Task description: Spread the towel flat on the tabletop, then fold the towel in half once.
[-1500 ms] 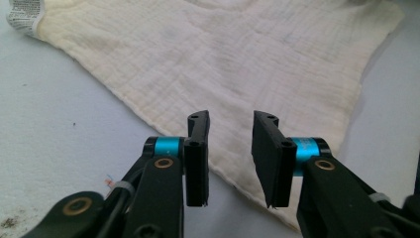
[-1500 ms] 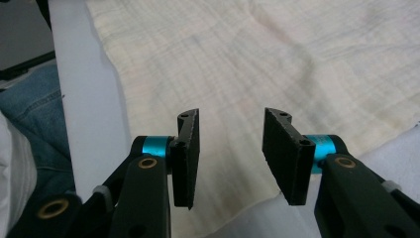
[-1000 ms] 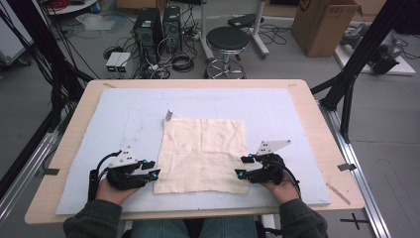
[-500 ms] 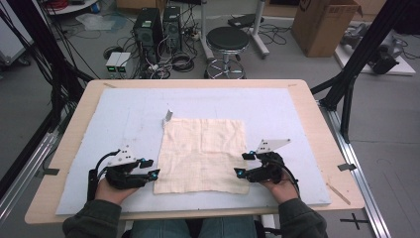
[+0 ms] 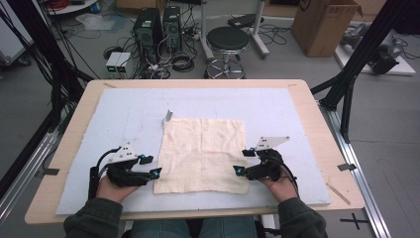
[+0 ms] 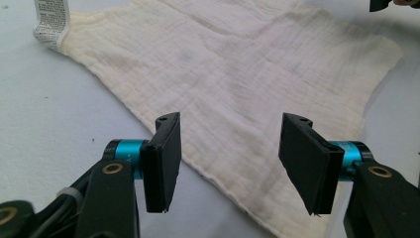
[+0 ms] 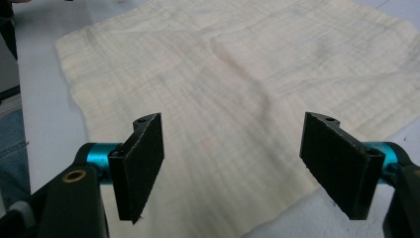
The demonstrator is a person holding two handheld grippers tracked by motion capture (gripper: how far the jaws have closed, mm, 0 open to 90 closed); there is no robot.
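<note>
A cream square cloth [image 5: 203, 153] lies flat in the middle of the pale mat [image 5: 124, 114], with a white label [image 5: 168, 117] at its far left corner. My left gripper [image 5: 151, 165] rests at the cloth's near left edge. Its jaws have just been opening and stand open. In the left gripper view the cloth's [image 6: 237, 69] edge lies flat between them, untouched by the left gripper [image 6: 230, 158]. At the cloth's near right edge my right gripper [image 5: 241, 161] has also just been opening. It [image 7: 237, 168] stands open over the flat cloth [image 7: 237, 74].
The mat covers most of a wooden table [image 5: 317, 119]. Beyond the table's far edge stand a black stool [image 5: 228, 39], computer towers [image 5: 158, 25] with cables, and a cardboard box [image 5: 322, 25]. Black frame poles rise at both sides.
Both grippers' jaws stand wider apart than a second ago. The hands and the cloth have kept their places.
</note>
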